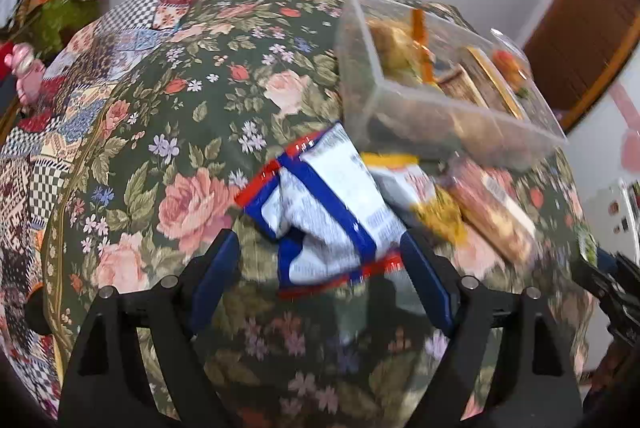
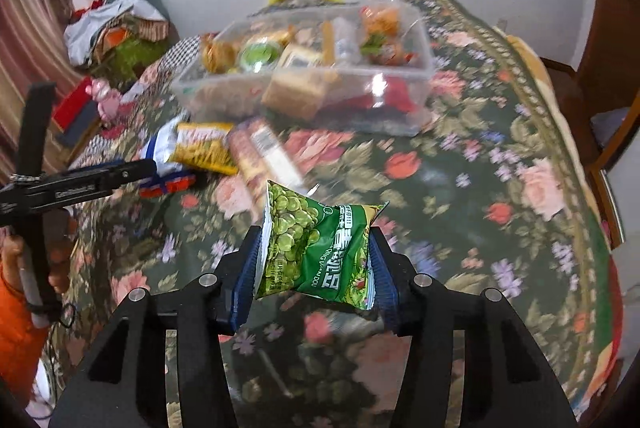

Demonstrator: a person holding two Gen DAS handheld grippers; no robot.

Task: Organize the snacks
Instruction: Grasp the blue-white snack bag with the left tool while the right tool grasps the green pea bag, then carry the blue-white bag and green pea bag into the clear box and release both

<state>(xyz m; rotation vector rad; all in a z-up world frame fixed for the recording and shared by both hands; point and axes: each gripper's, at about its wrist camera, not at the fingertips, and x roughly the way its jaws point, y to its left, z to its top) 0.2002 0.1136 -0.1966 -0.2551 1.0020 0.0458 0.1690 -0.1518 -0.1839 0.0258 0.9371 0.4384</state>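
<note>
R gripper (image 2: 314,260) clamped on green pea bag (image 2: 316,248), held above floral cloth (image 2: 480,188) — clear box (image 2: 304,76) well ahead. L gripper (image 1: 320,268) jaws apart round white-blue packet (image 1: 320,212). Risk: bag pinched by edges, may slip en route.

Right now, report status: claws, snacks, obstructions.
Right claw shut on green pea packet. Left claw open around blue-and-white packet lying on floral cover. Clear bin ahead, part filled, path open.
</note>
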